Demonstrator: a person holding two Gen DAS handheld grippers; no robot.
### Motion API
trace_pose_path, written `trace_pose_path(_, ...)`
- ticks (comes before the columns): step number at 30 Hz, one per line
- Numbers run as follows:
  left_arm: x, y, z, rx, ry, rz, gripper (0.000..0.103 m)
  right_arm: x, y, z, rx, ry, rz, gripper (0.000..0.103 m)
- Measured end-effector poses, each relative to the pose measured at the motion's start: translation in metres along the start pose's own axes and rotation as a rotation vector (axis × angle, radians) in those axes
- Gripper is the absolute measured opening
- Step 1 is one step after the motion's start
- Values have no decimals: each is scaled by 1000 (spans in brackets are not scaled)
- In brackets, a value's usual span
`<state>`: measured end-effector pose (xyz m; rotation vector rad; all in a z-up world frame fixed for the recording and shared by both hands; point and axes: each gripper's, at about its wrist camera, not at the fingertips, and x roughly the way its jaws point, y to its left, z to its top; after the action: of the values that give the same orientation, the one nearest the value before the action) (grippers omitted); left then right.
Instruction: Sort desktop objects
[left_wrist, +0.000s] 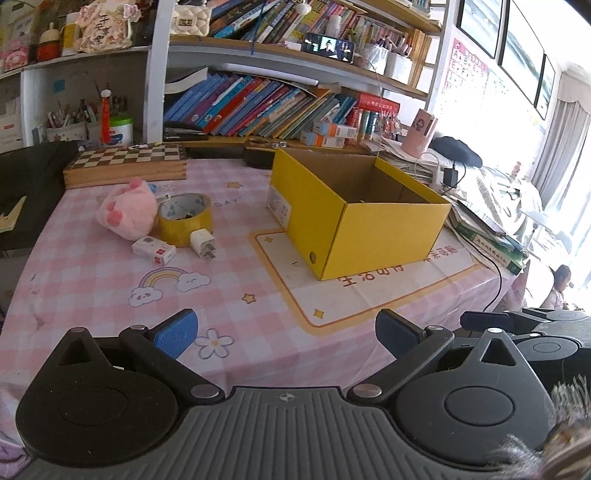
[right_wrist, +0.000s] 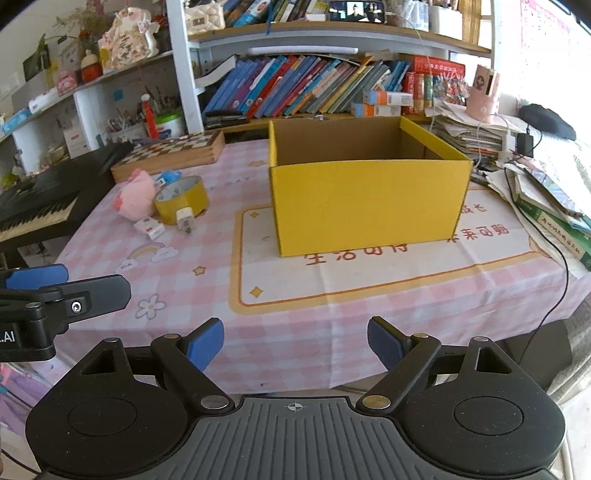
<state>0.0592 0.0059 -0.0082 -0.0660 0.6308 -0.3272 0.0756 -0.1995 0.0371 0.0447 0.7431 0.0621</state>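
Observation:
An open yellow cardboard box (left_wrist: 373, 236) (right_wrist: 369, 206) stands on the pink checked tablecloth (left_wrist: 229, 295) (right_wrist: 192, 266). To its left lie a pink plush toy (left_wrist: 127, 212) (right_wrist: 136, 195), a roll of yellow tape (left_wrist: 186, 219) (right_wrist: 183, 199), a white charger plug (left_wrist: 202, 243) (right_wrist: 184, 220) and a small white box with red print (left_wrist: 154, 250) (right_wrist: 149, 228). My left gripper (left_wrist: 286, 332) (right_wrist: 62, 284) hangs open over the table's near edge, nothing between its blue pads. My right gripper (right_wrist: 295, 345) is also open and empty, near the front edge, facing the box.
A wooden chessboard case (left_wrist: 125, 164) (right_wrist: 170, 153) lies at the back left. Bookshelves (left_wrist: 258, 107) rise behind the table. A black keyboard (right_wrist: 40, 206) sits left of the table. Stacked books and papers (right_wrist: 546, 206) with a black cable (right_wrist: 561, 280) crowd the right edge.

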Motion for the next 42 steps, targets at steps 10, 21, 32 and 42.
trace_pose_path(10, -16, 19, -4, -31, -22, 49, 103, 2, 28, 2, -74, 2, 43, 88)
trace_pose_path(21, -30, 31, -5, -47, -55, 61, 103, 2, 50, 5, -132, -13, 78, 88)
trace_pose_path(32, -41, 52, -6, -62, -47, 143, 103, 4, 73, 10, -175, -30, 123, 88)
trace_pose_path(42, -32, 70, -3, -120, -42, 162, 103, 9, 84, 16, -221, -41, 132, 88)
